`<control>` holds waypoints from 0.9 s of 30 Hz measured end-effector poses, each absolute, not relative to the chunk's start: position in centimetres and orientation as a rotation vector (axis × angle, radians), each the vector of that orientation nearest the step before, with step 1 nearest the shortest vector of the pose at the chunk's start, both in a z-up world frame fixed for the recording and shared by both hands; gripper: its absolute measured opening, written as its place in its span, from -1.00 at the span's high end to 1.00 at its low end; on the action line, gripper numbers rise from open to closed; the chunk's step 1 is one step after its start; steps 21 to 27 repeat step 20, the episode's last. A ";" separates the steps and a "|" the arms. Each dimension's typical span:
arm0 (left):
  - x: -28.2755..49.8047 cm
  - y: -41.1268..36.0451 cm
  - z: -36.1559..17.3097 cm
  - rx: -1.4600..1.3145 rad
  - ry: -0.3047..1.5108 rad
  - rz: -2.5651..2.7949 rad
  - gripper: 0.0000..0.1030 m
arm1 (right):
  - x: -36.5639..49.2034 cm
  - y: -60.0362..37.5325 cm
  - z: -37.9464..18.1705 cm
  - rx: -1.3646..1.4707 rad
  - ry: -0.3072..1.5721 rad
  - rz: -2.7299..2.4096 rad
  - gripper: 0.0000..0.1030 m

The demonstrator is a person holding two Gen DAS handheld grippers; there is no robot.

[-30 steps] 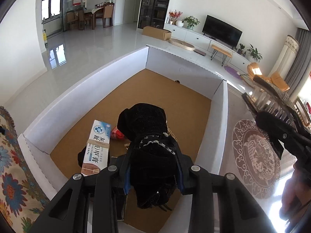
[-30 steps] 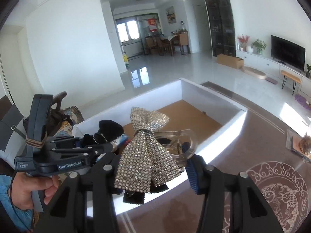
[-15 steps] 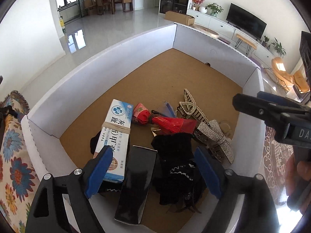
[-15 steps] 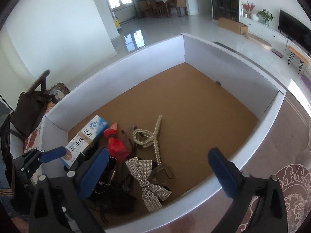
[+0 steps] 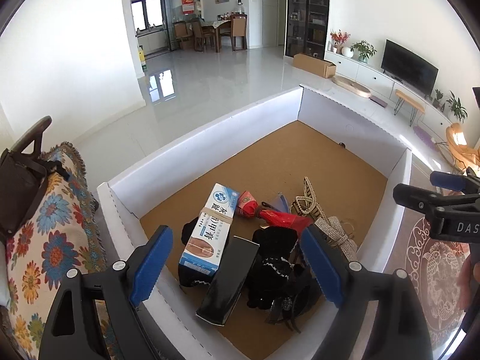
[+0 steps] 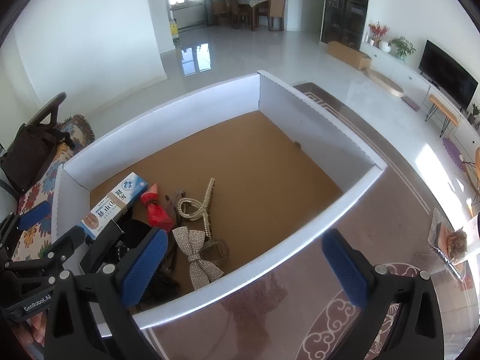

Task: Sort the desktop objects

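Left tool (image 5: 237, 264): we hold it wide open with nothing between its blue pads, above the near corner of the box.
Right tool (image 6: 246, 267): we hold it wide open too, gripping nothing; it hangs over the near wall of the box, one pad over the inside, the other over the desk outside.
Box (image 6: 300, 240): a big white-walled box with a brown floor, standing on the patterned desk (image 6: 300, 315).
Sorted things: all lie crowded in the near left corner of the box; the far part of its floor is bare.
Medicine carton (image 5: 210, 228): white and blue, lying flat nearest the left wall, with a band around its middle.
Black case (image 5: 229, 279): long and flat, just beside the carton, one end towards the near wall.
Black cloth piece (image 5: 274, 267): slumped right of the case, touching it.
Red wrapped piece (image 6: 154, 207): between the carton and the pearl hair clip (image 6: 196, 204).
Sparkly bow (image 6: 195, 258): near the front wall, touching the clip.
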State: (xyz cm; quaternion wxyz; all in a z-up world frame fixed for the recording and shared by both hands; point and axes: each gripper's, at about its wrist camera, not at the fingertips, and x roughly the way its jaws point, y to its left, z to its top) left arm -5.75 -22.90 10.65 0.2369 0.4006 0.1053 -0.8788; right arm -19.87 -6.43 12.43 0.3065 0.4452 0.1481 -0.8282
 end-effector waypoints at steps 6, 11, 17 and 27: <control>-5.5 -22.1 11.1 1.080 0.252 -2.403 -0.70 | -19.5 -6.8 11.6 1.173 0.422 -2.179 -0.99; -5.3 -22.0 11.0 1.102 0.315 -2.408 -0.70 | -19.3 -7.2 10.9 1.174 0.421 -2.162 -0.99; -4.3 -22.3 11.0 1.030 0.421 -2.326 -1.00 | -19.4 -7.5 10.1 1.181 0.429 -2.156 -0.99; -4.2 -22.3 10.9 1.027 0.452 -2.312 -1.00 | -19.5 -7.6 10.2 1.179 0.413 -2.161 -0.99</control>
